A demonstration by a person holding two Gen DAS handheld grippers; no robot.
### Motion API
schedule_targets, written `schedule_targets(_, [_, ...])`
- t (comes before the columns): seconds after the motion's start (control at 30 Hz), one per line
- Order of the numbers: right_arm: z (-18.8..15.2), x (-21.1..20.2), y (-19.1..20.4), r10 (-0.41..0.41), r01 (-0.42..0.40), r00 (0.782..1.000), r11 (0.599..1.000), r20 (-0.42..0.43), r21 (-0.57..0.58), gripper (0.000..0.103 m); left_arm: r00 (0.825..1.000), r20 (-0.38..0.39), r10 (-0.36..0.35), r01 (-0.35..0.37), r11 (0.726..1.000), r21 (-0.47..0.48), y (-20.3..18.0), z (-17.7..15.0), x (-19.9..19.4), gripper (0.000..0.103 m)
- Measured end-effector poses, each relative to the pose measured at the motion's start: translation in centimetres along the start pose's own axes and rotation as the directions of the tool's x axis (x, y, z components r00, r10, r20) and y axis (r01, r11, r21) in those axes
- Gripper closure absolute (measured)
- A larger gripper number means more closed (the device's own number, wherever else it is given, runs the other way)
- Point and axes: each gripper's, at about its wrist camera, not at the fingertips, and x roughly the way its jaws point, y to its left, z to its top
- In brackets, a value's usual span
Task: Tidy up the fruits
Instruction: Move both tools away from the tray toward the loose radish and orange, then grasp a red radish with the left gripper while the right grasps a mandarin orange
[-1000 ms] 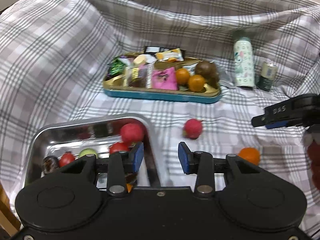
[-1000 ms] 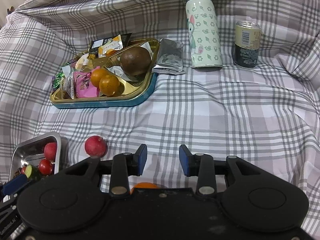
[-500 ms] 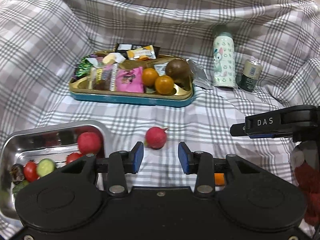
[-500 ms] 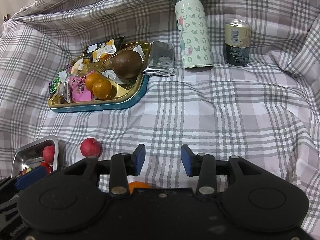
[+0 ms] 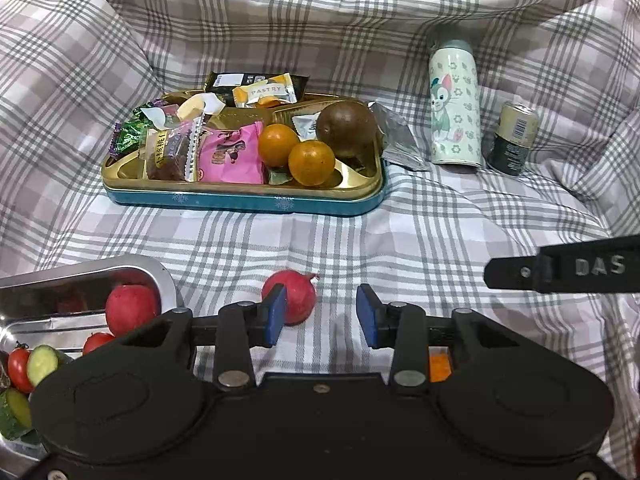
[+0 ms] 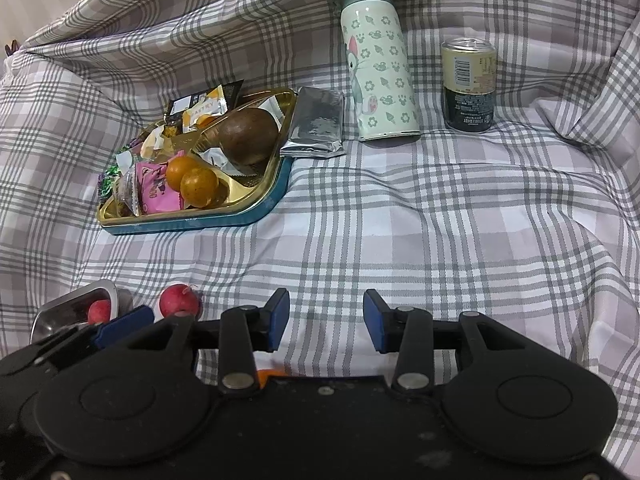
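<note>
Plaid grey-and-white cloth [image 5: 400, 240] covers the whole surface and rises in folds behind. On it, at twelve o'clock in the left wrist view, sits a gold snack tray [image 5: 240, 200] holding wrapped sweets, two small oranges [image 5: 296, 152] and a brown fruit [image 5: 346, 130]; a patterned flask [image 5: 454, 108] and a can [image 5: 512, 140] stand at two o'clock.

A steel tray [image 5: 80, 276] at nine o'clock already holds a red fruit, cherry tomatoes and cucumber pieces. One loose red fruit [image 5: 298, 294] lies on the cloth just past the left gripper [image 5: 320, 316], partly behind its left pad. Its jaws stand apart with nothing between them. The right gripper [image 6: 326, 320] has just been opening its jaws, and they too are empty; a scrap of orange [image 6: 266, 376] shows under its body.

The step in hand looks like collecting the loose red fruit. Next, the left gripper should probably shift toward ten o'clock, centre the fruit between its pads, then close gently, since a round fruit may roll.
</note>
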Motion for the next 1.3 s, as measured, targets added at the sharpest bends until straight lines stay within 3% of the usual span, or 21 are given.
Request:
schedule_targets(0.33, [-0.2, -0.4, 0.3, 0.145, -0.149, 0.986, 0.988, -0.083, -0.044, 0.059, 1.0, -0.001, 0.015, -0.015, 1.0, -0.018, 1.1, 0.2, 0.7, 0.055])
schedule_targets(0.63, [-1.9, 0.0, 2.1, 0.129, -0.164, 0.979, 0.96, -0.161, -0.228, 0.059, 1.0, -0.025, -0.014, 0.012, 0.998, -0.064, 2.5, 0.4, 0.8, 0.055])
schedule_targets(1.07, [-4.5, -0.6, 3.7, 0.149, -0.196, 0.979, 0.876, -0.139, -0.44, 0.058, 0.996, -0.031, -0.084, 0.085, 0.996, 0.031, 2.9, 0.9, 1.3, 0.055])
schedule_targets(1.3, [-5.1, 0.2, 4.2, 0.131, -0.184, 0.981, 0.855, -0.143, -0.485, 0.054, 0.988, -0.052, -0.142, 0.146, 0.987, 0.071, 3.3, 0.8, 1.9, 0.055])
